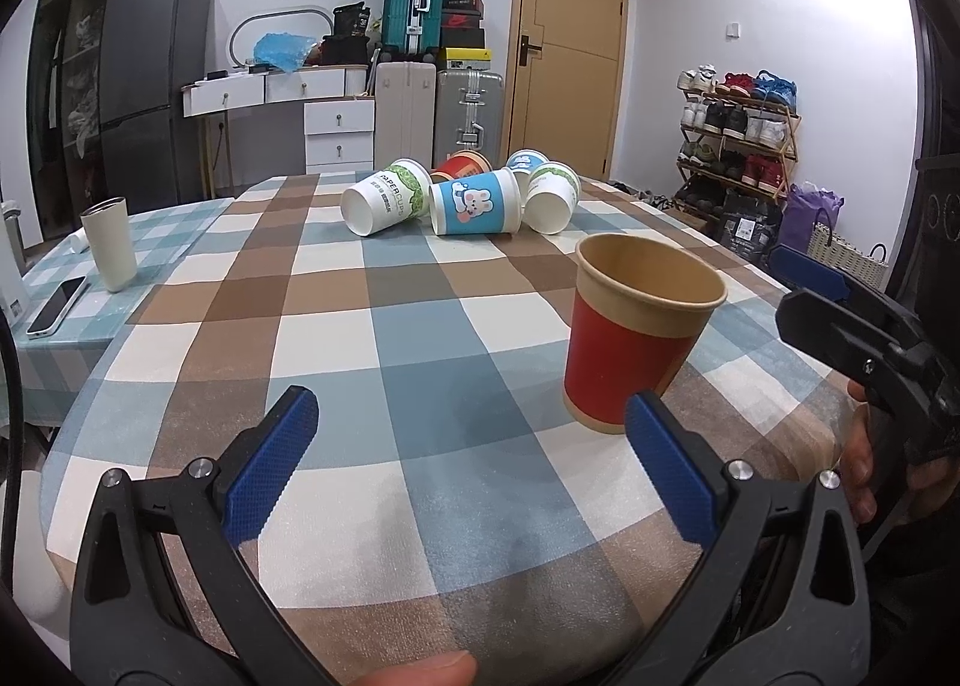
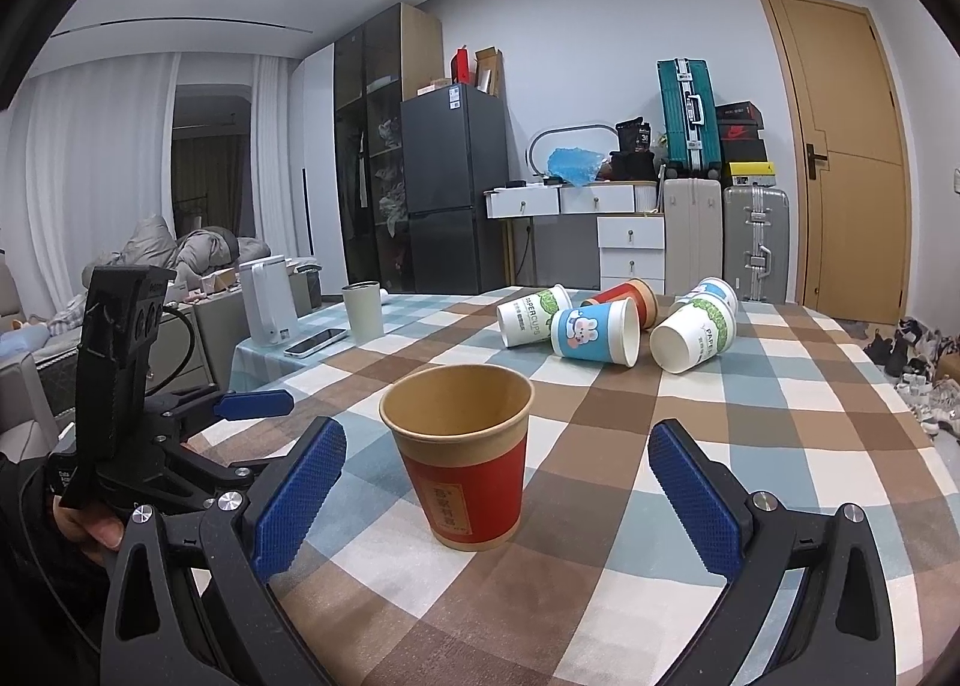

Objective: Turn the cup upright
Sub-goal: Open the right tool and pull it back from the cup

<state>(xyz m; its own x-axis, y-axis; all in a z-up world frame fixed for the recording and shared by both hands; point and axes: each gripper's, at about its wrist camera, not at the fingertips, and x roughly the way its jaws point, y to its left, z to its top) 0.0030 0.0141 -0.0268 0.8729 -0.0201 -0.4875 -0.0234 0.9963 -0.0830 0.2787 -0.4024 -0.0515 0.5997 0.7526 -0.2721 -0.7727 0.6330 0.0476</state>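
Observation:
A red and tan paper cup [image 1: 636, 338] stands upright on the checked tablecloth; it also shows in the right wrist view [image 2: 462, 458]. My right gripper [image 2: 498, 488] is open, its blue pads on either side of the cup and apart from it. My left gripper [image 1: 474, 470] is open and empty, with the cup just beyond its right finger [image 1: 669, 464]. Several paper cups lie on their sides at the table's far end: a blue rabbit cup [image 1: 474, 201], a white and green cup [image 1: 387, 197], another white and green cup [image 1: 552, 196] and a red cup [image 1: 462, 165].
A white tumbler [image 1: 111, 242] and a phone [image 1: 57, 305] sit on the left side table, with a white kettle [image 2: 267, 302] behind them. The table's right edge [image 1: 798, 290] drops toward a shoe rack [image 1: 738, 134]. Suitcases and a door stand behind the table.

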